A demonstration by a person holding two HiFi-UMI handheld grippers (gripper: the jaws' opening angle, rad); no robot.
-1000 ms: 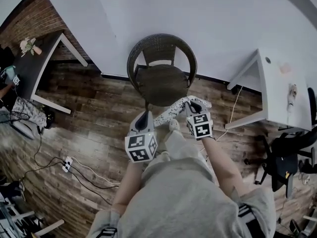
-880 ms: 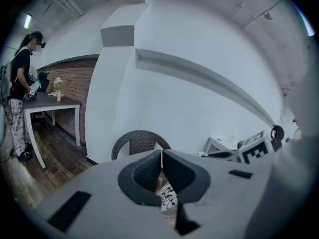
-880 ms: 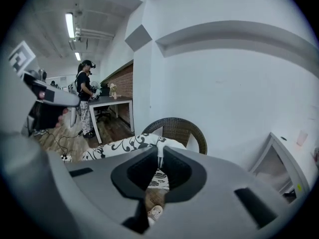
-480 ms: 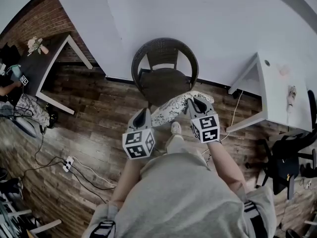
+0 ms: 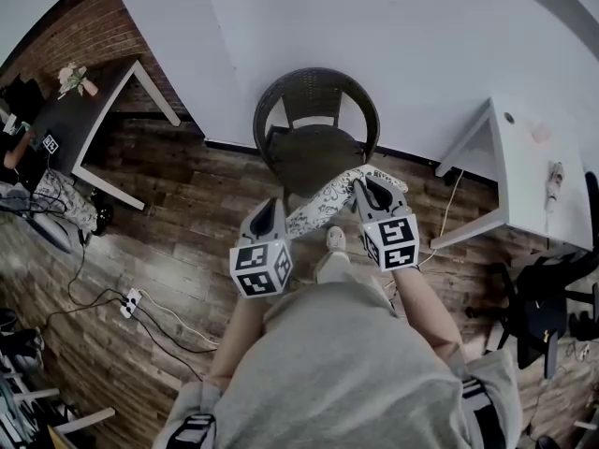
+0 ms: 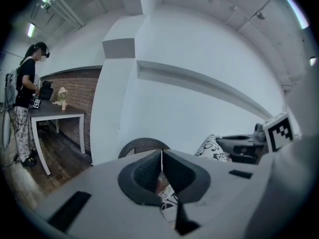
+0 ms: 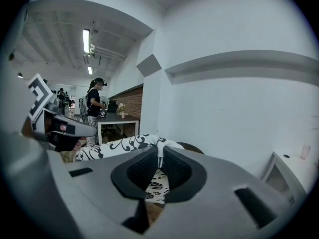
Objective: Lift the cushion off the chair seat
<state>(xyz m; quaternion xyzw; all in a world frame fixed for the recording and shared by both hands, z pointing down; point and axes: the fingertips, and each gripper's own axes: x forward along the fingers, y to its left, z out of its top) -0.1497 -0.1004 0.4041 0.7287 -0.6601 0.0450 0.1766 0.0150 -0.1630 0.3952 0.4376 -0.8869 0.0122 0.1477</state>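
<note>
Cushion (image 5: 326,204) raised higher above chair (image 5: 314,110); left tongs (image 6: 161,172), right tongs (image 7: 159,164) clamped on it.

We carry the cushion (image 5: 329,200) higher above the chair (image 5: 316,124) seat than a second ago. Our right tool (image 5: 367,188), pinched on the cushion's right end, climbs the most, so that end now overlaps the chair's front right arm instead of sitting just below it, and the cushion slants a little more steeply. Our left tool (image 5: 272,212), clamped on the lower end in front of the chair, rises only slightly.
</note>
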